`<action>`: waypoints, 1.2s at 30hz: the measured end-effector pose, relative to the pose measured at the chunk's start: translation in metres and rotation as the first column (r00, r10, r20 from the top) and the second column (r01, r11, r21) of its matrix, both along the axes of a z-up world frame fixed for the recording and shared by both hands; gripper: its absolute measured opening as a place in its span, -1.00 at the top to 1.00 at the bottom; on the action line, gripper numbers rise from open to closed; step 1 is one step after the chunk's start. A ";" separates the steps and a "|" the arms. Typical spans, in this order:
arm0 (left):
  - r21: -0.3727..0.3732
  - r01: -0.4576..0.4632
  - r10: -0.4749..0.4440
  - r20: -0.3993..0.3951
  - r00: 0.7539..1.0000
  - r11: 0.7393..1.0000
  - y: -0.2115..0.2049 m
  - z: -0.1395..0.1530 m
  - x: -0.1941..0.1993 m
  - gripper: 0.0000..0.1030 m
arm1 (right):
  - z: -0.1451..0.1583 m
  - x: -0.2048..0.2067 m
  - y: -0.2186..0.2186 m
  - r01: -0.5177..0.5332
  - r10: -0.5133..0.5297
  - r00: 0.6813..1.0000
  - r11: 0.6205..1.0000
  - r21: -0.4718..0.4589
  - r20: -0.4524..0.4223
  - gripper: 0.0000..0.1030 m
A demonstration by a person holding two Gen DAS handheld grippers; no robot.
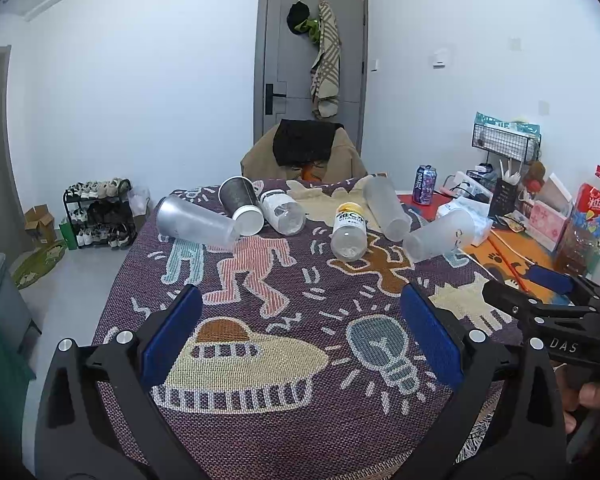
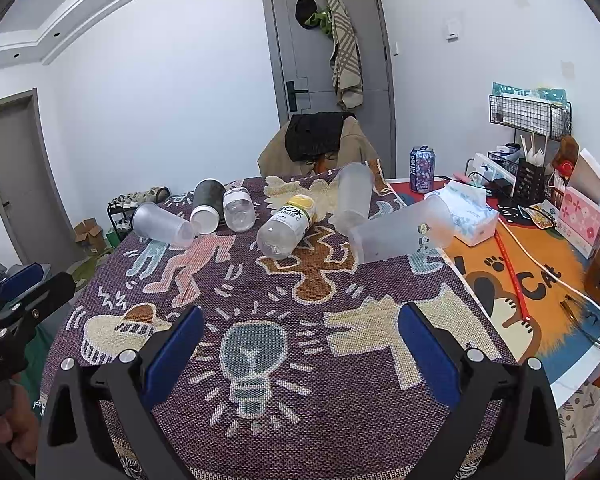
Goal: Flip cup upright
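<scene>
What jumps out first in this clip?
A row of tipped-over containers across the far side of the cartoon-patterned cloth: frosted cups, a dark cup, clear bottles. Both grippers hover open at the near edge, empty. Clutter fills the right.

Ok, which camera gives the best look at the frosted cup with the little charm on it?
The right wrist view. There the charm cup lies on its side, large and close, ahead of the open right gripper, charm visible. The left wrist view shows the same cup smaller, off to the right beyond the open left gripper.
</scene>
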State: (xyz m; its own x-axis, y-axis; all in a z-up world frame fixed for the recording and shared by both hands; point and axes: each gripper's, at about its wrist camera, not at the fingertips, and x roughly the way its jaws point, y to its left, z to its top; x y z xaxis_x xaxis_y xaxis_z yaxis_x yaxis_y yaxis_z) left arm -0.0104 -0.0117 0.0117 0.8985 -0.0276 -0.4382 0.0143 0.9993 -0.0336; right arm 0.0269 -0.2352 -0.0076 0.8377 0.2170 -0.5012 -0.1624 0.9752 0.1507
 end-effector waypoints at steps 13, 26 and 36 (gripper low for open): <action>-0.005 0.022 -0.022 -0.001 1.000 1.000 -0.005 0.000 0.001 -0.92 | -0.003 0.000 -0.007 0.014 -0.014 1.000 1.000 0.012 -0.011 -0.85; -0.025 0.053 -0.053 -0.010 0.999 0.998 -0.009 -0.003 0.009 -0.92 | -0.007 0.003 -0.013 0.033 -0.032 0.999 0.998 0.045 -0.021 -0.85; -0.053 0.099 -0.101 -0.038 0.994 0.994 -0.017 -0.002 0.042 -0.92 | -0.018 0.030 -0.035 0.076 -0.069 0.995 0.991 0.114 -0.067 -0.85</action>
